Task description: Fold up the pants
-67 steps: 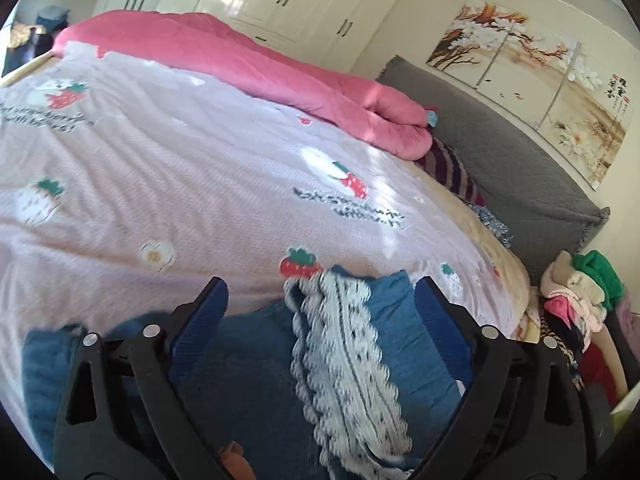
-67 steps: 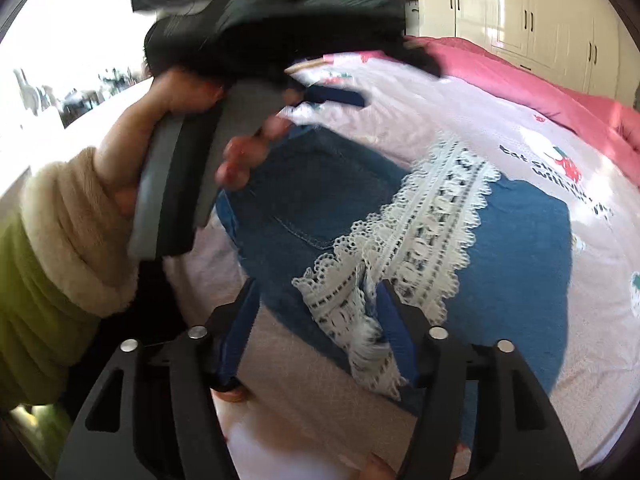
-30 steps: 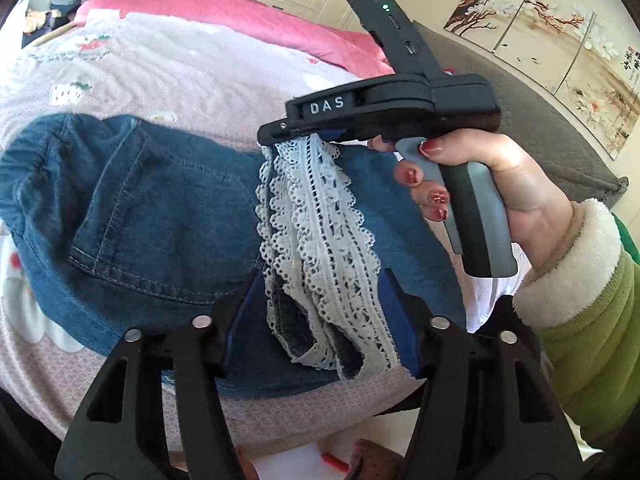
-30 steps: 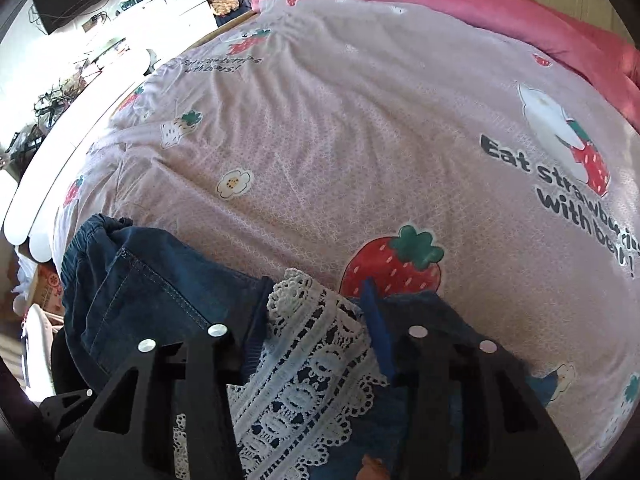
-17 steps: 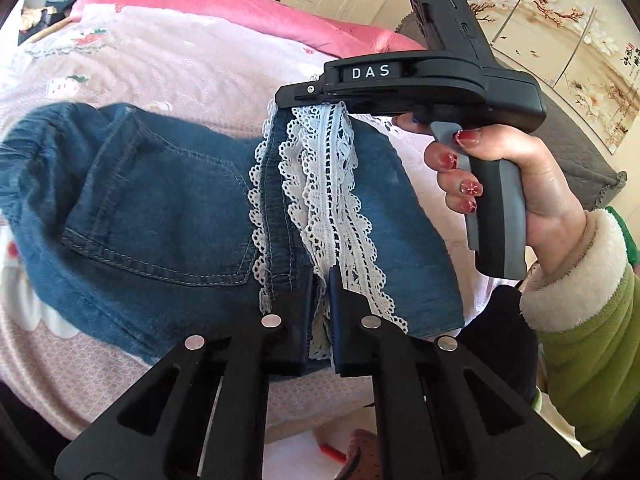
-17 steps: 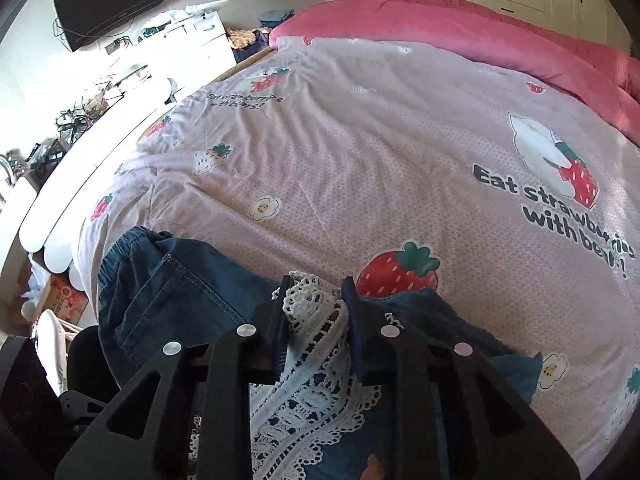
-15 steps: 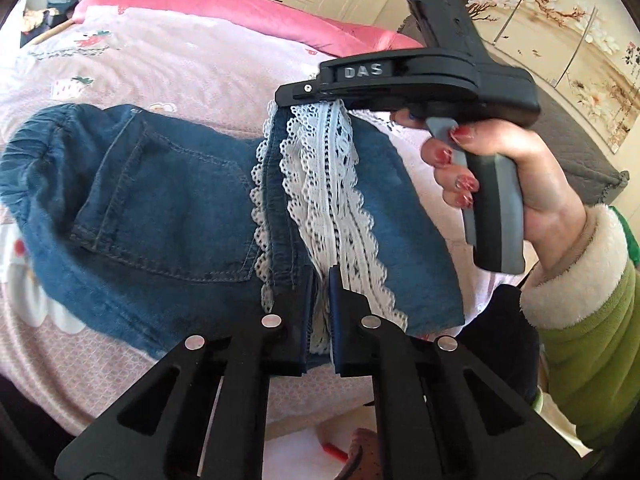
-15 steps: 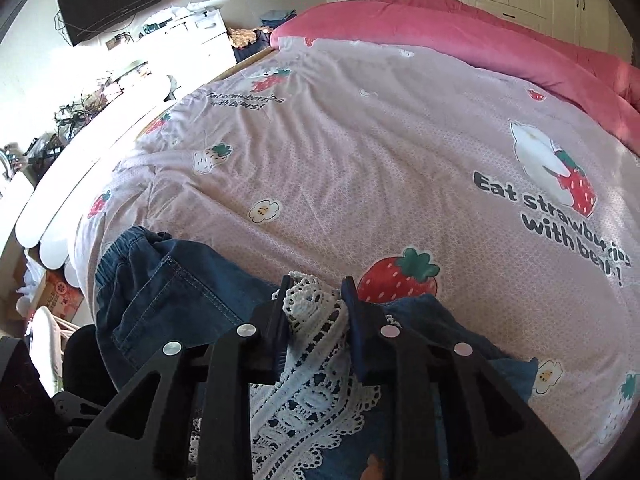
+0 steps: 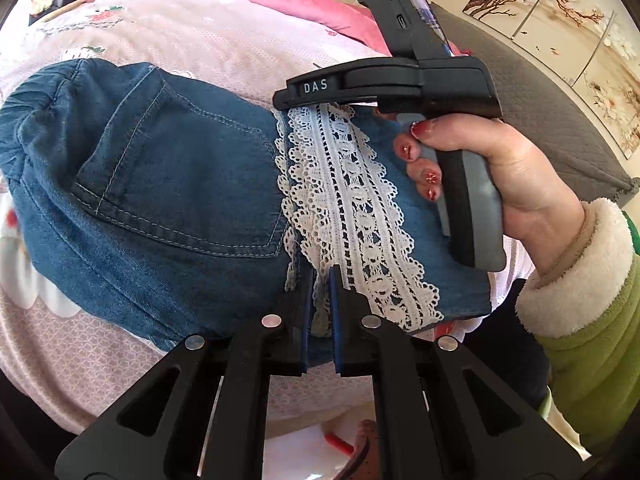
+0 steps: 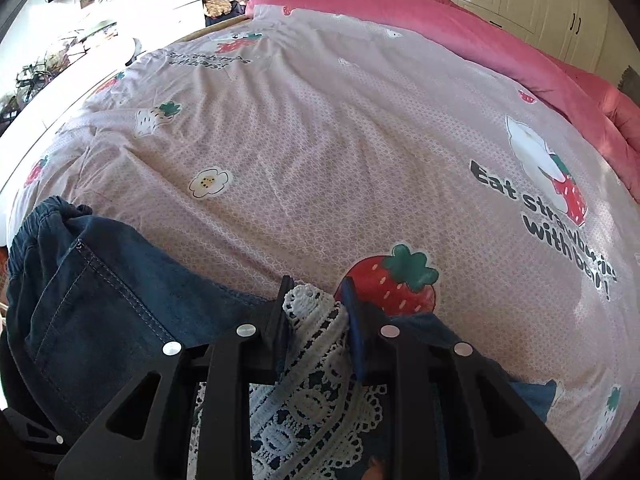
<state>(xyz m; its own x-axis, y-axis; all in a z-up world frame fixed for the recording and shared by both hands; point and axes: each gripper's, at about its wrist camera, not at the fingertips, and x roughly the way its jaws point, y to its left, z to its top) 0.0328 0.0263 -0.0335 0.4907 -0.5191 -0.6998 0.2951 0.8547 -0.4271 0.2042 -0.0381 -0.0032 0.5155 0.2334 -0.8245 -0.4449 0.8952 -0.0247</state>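
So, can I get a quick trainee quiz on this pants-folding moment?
1. True or false: the left claw is shut on the lace trim.
2. Which fruit is printed on the bedsheet? A banana, B strawberry, C apple.
3. Fill in: the denim pants lie with a stitched back ___ facing up.

Key: 1 true. 2 B. 3 pocket.

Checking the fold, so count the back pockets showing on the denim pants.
1: a stitched patch pocket on the blue denim pants, left of the white lace trim in the left wrist view. Another may be hidden underneath.
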